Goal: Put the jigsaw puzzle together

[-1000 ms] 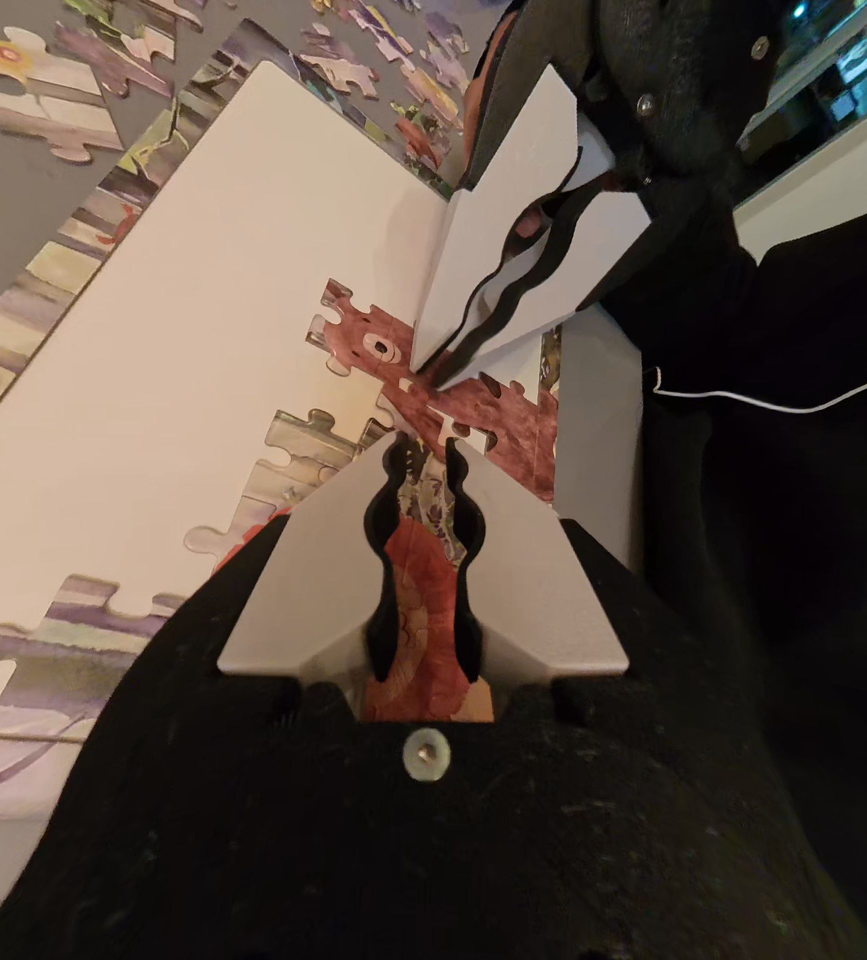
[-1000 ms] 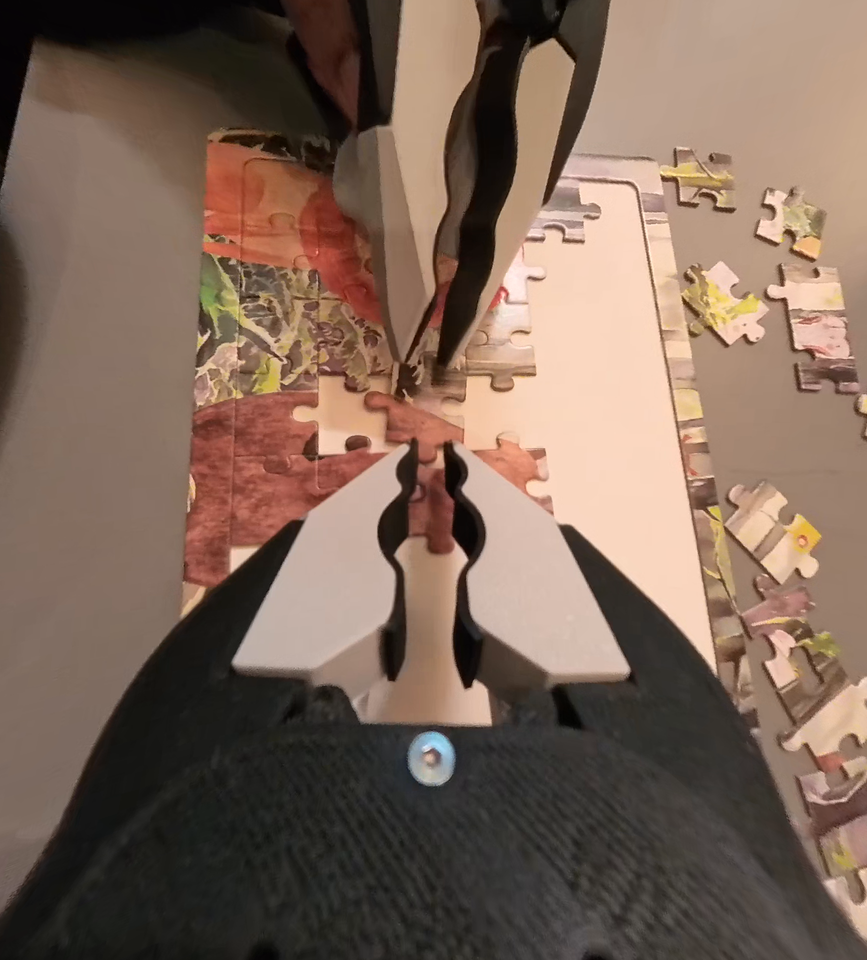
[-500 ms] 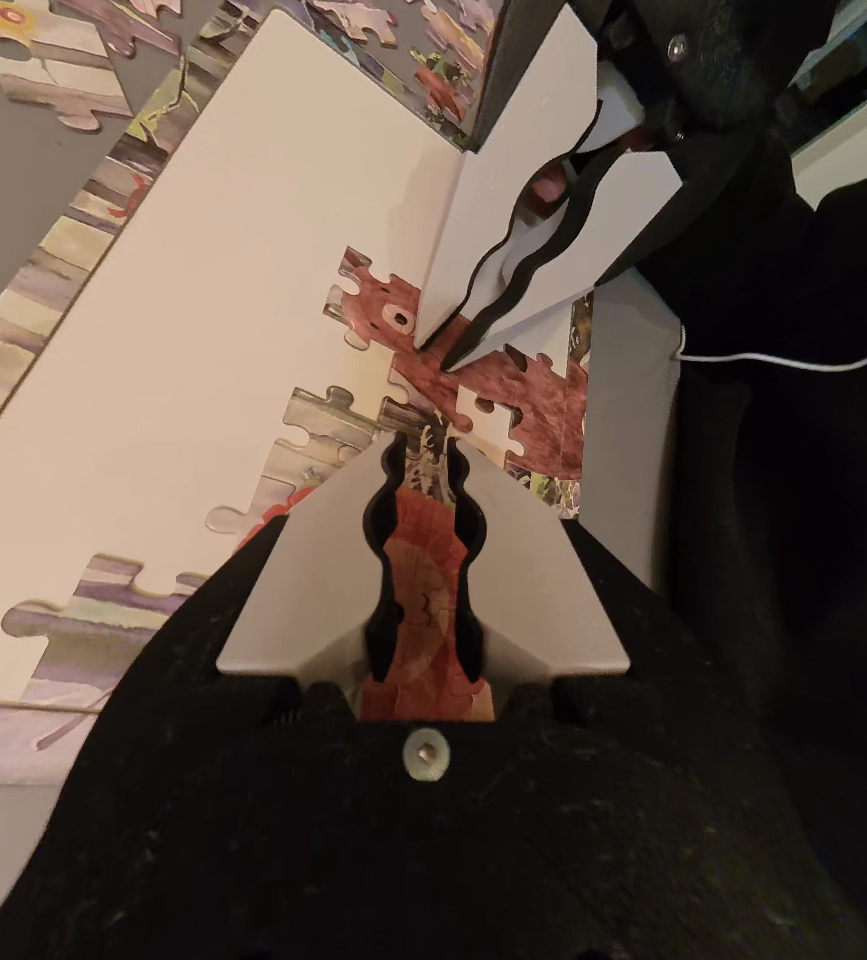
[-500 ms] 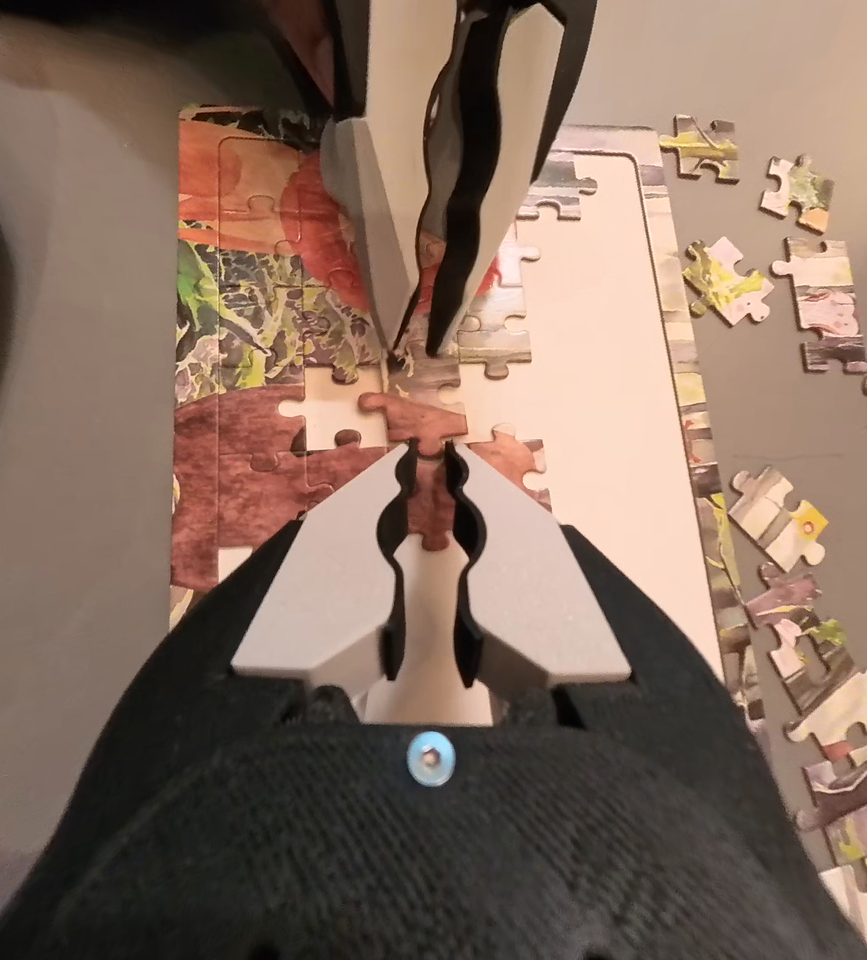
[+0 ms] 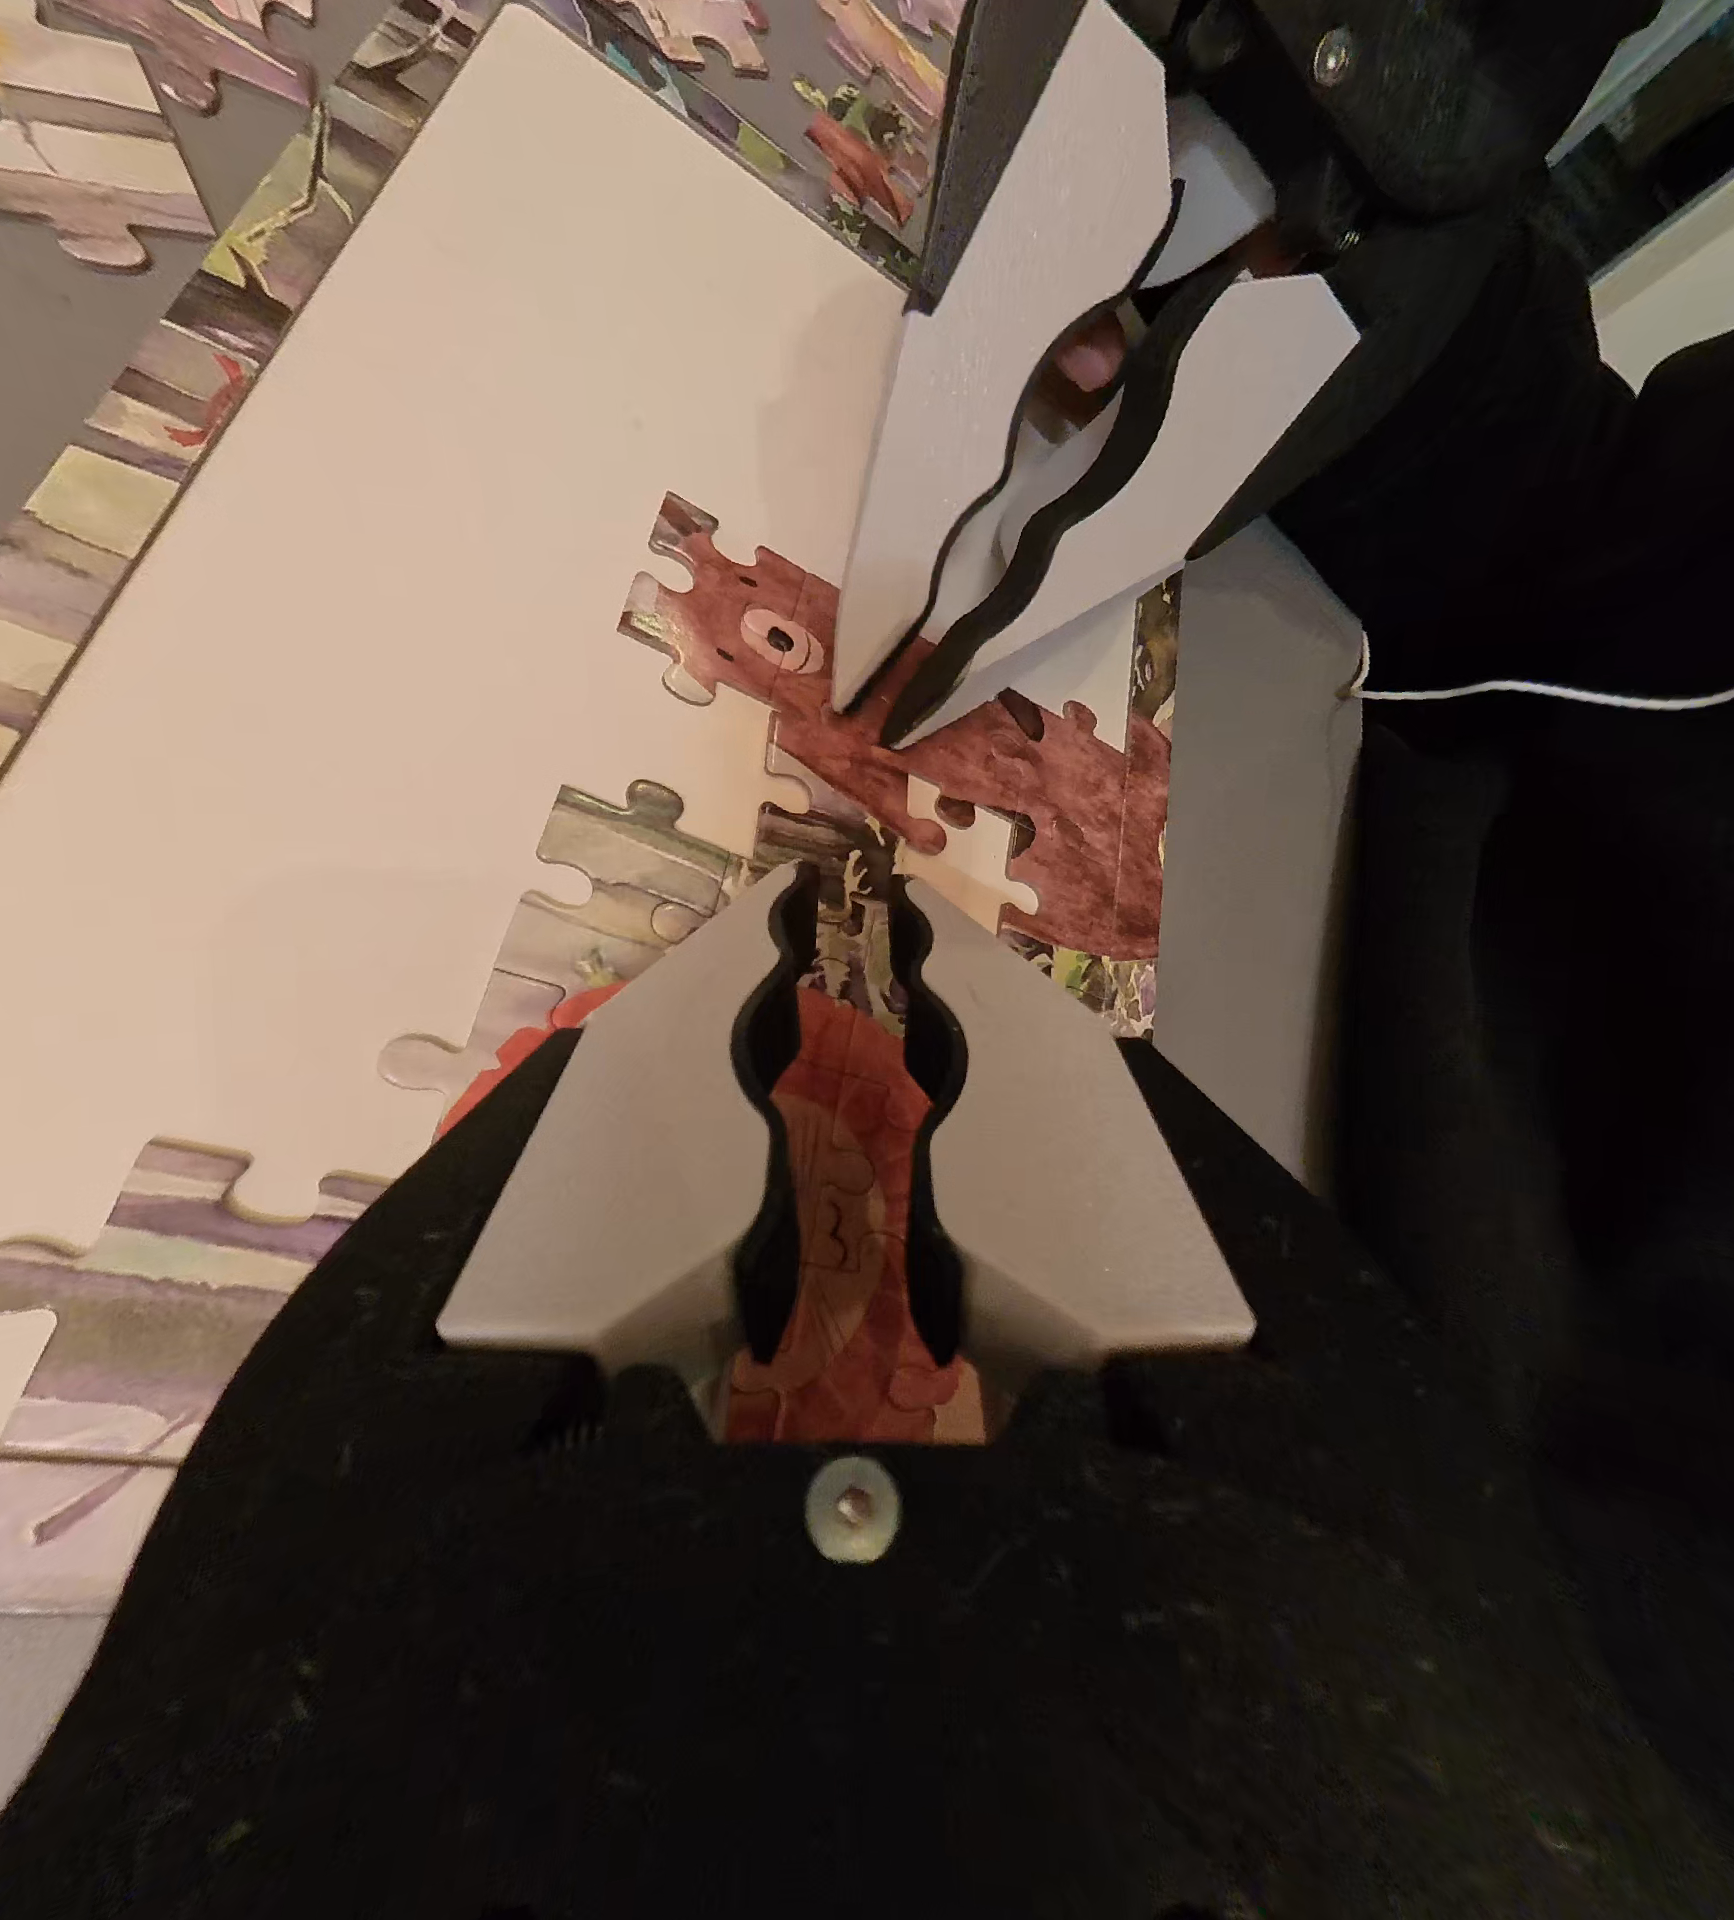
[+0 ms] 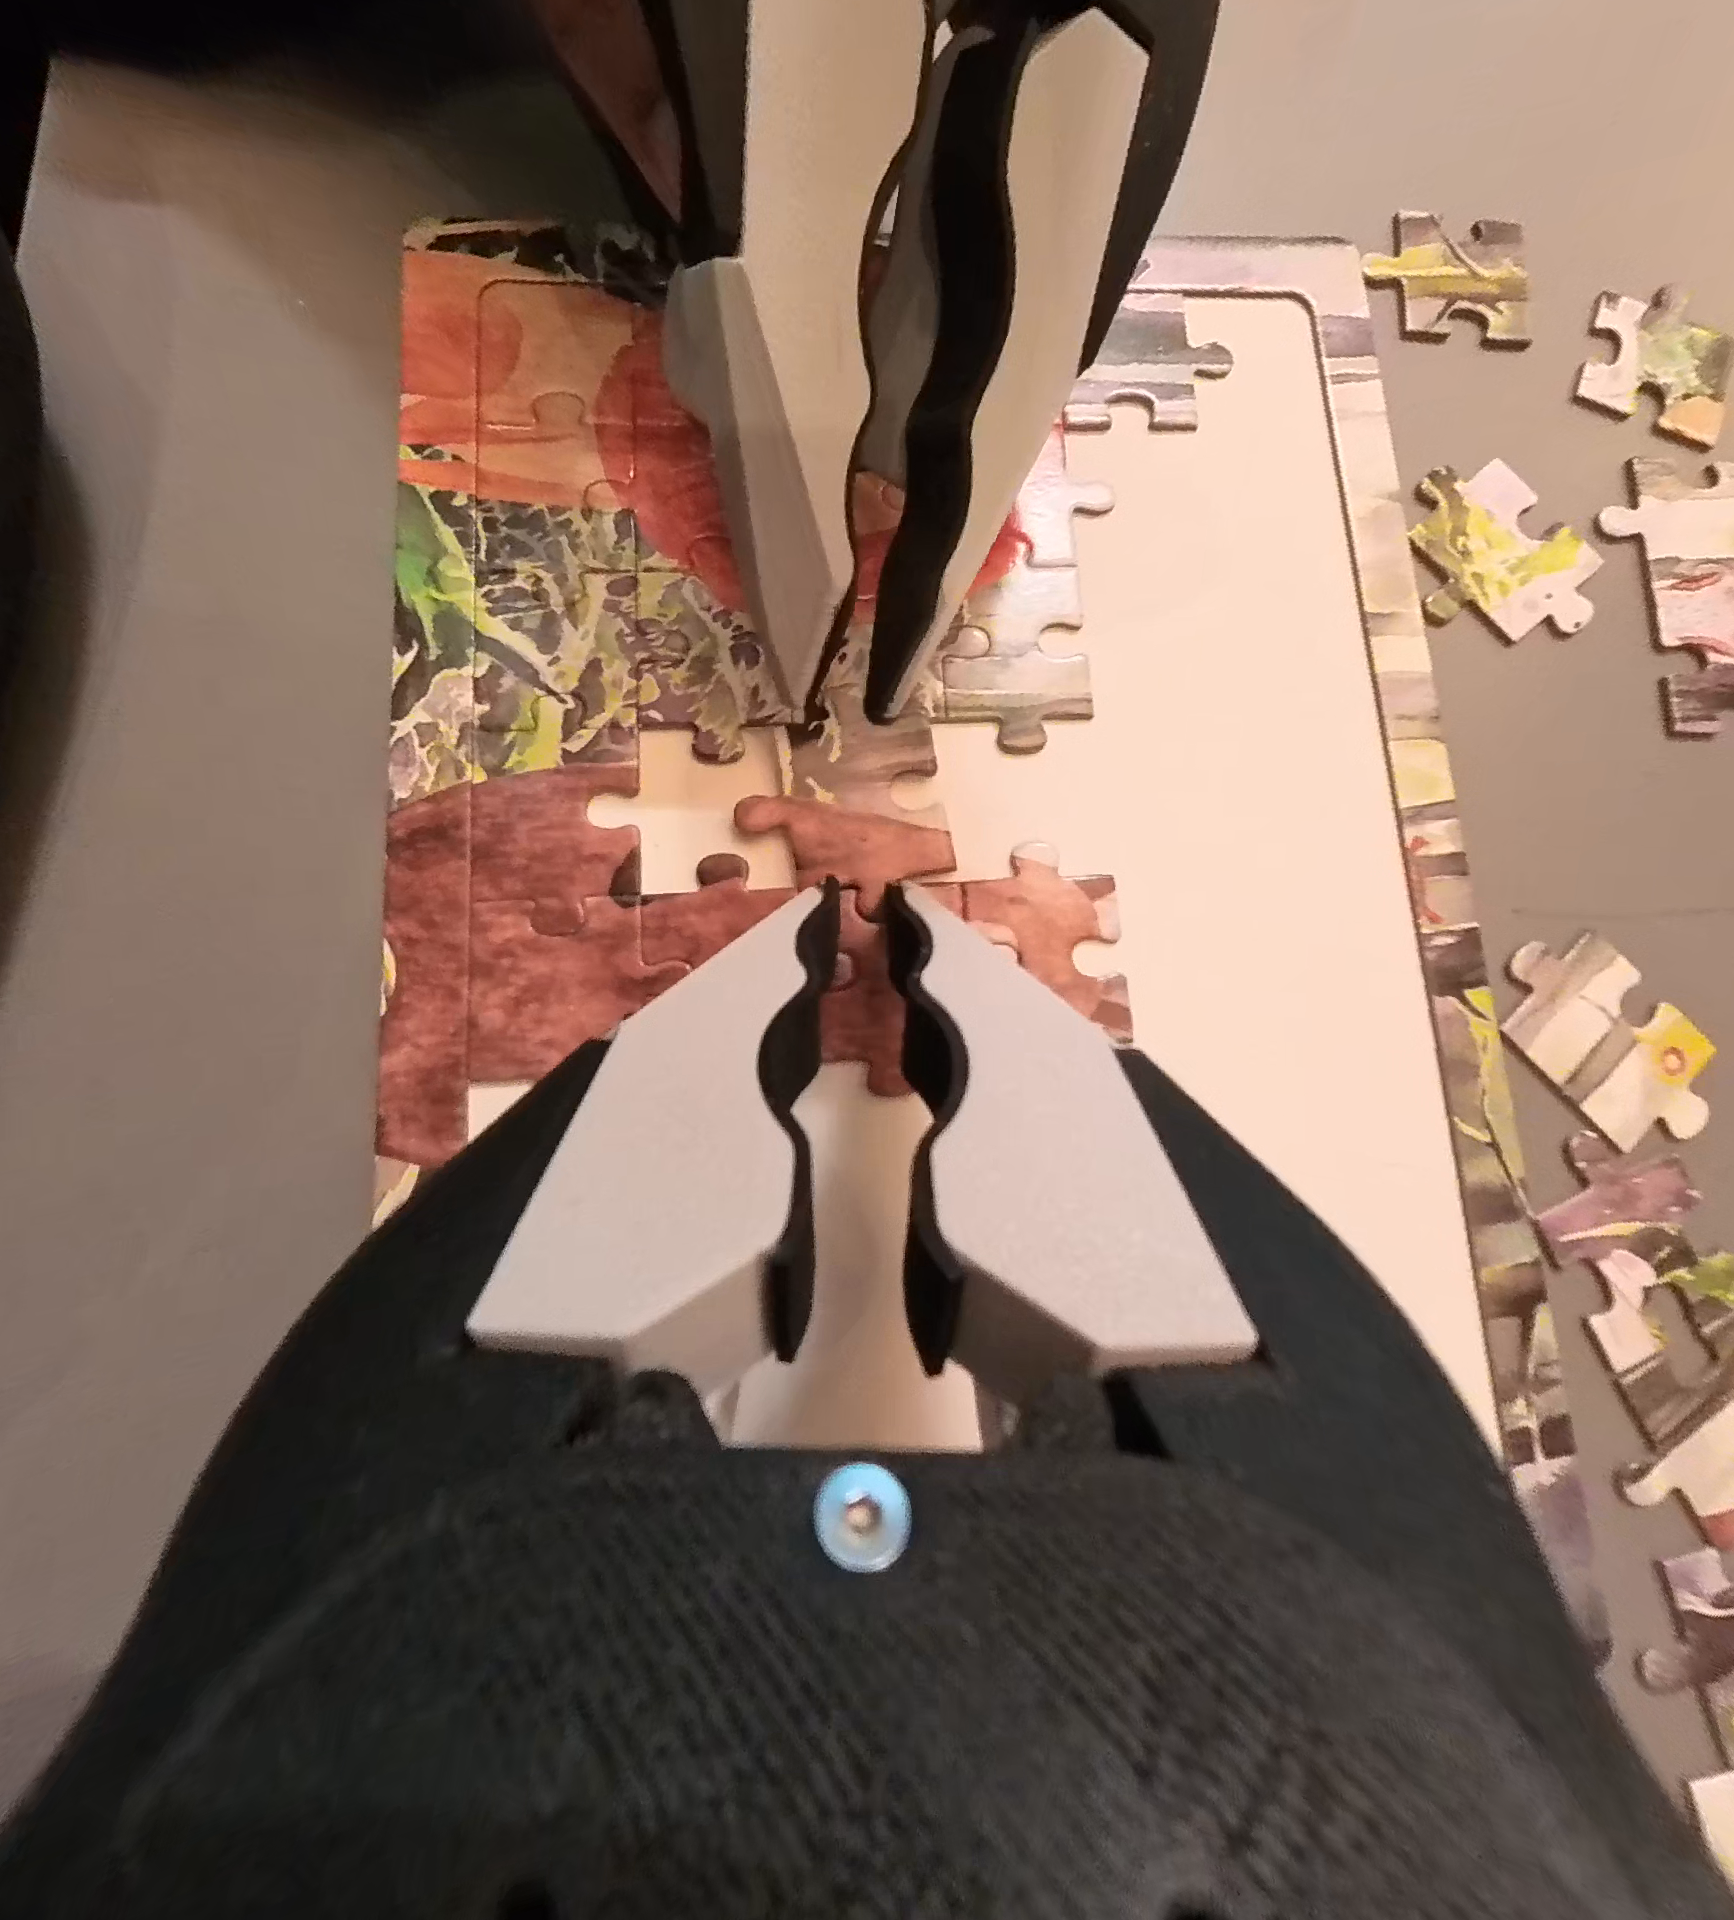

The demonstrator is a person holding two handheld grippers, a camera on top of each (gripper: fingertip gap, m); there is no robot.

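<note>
1. The jigsaw puzzle (image 6: 572, 644) lies in a cream puzzle tray (image 6: 1216, 727) on the grey tabletop (image 6: 1569, 156); no readable writing shows on any of it.
2. Joined pieces fill the tray's near-left part: orange-red, green foliage and brown areas, with one piece-shaped gap (image 6: 697, 821) among them.
3. A brown and grey piece (image 6: 873, 810) sits just right of that gap, between the two grippers.
4. The left gripper (image 6: 847, 707) points down, its fingers slightly apart, tips touching the joined pieces and gripping nothing.
5. The right gripper (image 6: 858, 894) rests its tips on brown pieces, fingers narrowly parted, empty.
6. The tray's printed border (image 6: 1414, 790) frames bare cream board.
7. Loose pieces (image 6: 1611, 1039) lie scattered on the tabletop to the right of the tray.
</note>
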